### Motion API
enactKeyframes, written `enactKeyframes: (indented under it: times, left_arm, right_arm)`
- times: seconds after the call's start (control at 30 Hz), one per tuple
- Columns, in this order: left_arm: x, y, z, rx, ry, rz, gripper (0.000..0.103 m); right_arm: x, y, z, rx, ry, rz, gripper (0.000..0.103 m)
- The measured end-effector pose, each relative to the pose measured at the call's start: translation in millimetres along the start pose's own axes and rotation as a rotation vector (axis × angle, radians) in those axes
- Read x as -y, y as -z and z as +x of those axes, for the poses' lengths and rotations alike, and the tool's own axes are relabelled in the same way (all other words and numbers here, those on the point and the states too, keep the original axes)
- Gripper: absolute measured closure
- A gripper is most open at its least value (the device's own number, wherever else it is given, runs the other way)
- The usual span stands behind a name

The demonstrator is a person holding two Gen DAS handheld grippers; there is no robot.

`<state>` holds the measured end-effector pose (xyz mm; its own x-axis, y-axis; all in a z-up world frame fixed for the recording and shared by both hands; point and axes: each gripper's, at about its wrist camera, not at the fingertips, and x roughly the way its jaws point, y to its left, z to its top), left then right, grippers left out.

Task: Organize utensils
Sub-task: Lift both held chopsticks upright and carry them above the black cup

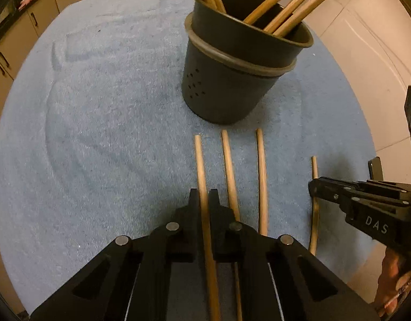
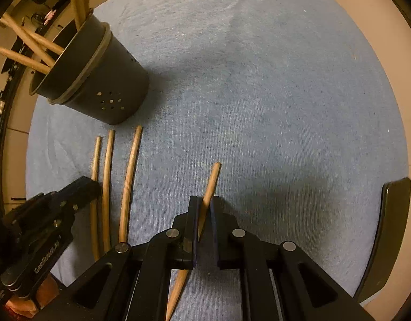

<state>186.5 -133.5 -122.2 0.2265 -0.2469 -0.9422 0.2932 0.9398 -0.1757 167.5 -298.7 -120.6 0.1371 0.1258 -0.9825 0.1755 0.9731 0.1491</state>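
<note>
From the left wrist, the left gripper [image 1: 204, 195] is pointing down at a blue towel [image 1: 104, 123], its jaws closing tight on a wooden chopstick [image 1: 200, 165] that is running forward between the fingers [image 1: 193, 200] and lying flat on the cloth. Two more loose chopsticks [image 1: 229, 168] are lying just to the right of the held one, roughly parallel. Straight ahead, beyond their tips, a dark grey utensil holder [image 1: 227, 85] is standing upright with several chopsticks leaning out of it. Far to the right, the right gripper [image 1: 316, 187] is reaching in over a fourth chopstick.

From the right wrist, the right gripper [image 2: 204, 200] is clamping shut on that chopstick [image 2: 212, 182], which is slanting up to the right ahead of the fingers and tapering to a point underneath. To the left, the other three chopsticks are lying side by side, with the left gripper [image 2: 90, 184] sitting over the leftmost. The holder [image 2: 104, 80] is standing ahead and to the left, near their far tips.
</note>
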Motion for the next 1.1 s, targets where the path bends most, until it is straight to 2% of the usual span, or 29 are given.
enactKeyframes:
  times: [0.13, 0.37, 0.63, 0.8, 1.1]
  left_arm:
    - [-2, 1, -7, 0.029, 0.033, -0.022, 0.097]
    - [-15, 8, -60, 0.194, 0.099, -0.077, 0.097]
    - [-20, 26, -122, 0.352, 0.088, -0.06, 0.097]
    - [-22, 33, -147, 0.402, 0.09, -0.039, 0.097]
    - [-33, 42, -168, 0.436, 0.085, -0.037, 0.097]
  right_arm:
    - [-5, -4, 1, 0.006, -0.024, -0.004, 0.095]
    - [7, -8, -28, 0.089, -0.113, 0.013, 0.097]
    - [-19, 10, -92, 0.328, -0.184, -0.045, 0.097]
    - [-20, 25, -126, 0.459, -0.191, -0.052, 0.097]
    - [-33, 46, -150, 0.524, -0.188, -0.042, 0.097]
